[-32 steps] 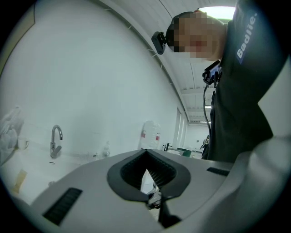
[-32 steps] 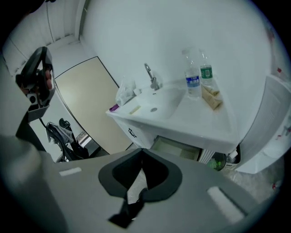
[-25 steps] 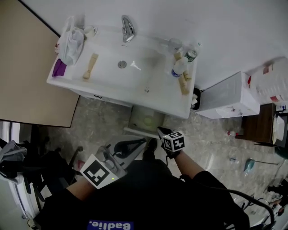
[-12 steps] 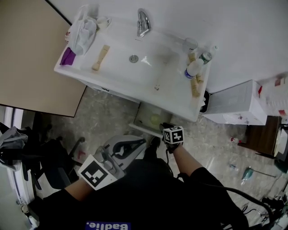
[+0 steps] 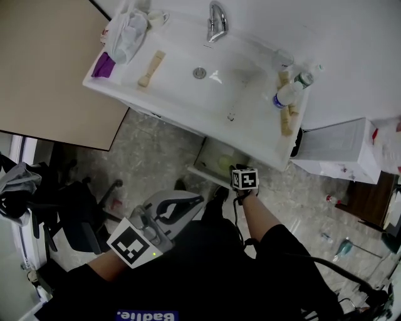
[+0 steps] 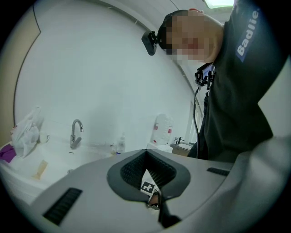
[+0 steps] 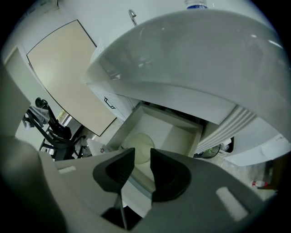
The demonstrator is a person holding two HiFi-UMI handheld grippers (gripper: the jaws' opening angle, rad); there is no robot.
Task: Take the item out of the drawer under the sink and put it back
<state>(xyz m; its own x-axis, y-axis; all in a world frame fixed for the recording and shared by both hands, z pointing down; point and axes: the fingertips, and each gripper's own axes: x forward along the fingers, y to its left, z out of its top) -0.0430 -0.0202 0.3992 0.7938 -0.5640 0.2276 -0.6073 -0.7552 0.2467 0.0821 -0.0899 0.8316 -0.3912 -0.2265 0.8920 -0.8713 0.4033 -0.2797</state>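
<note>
The drawer under the white sink stands pulled out. A pale yellow-green round item lies in it, and it also shows in the right gripper view as the round item on the floor of the drawer. My right gripper hangs just over the drawer's front edge, pointing steeply down. Its jaws have just been opening, and the right gripper is open with nothing between the pads. My left gripper is held back near my body, its tips meeting, empty.
On the sink top are a tap, bottles, a wooden brush and a plastic bag. A white box stands right of the drawer. A beige panel and an office chair are at the left.
My right gripper has sunk toward the open drawer and now hangs at its front edge. The left gripper has barely shifted. The head view has swung, so the sink sits further right.
</note>
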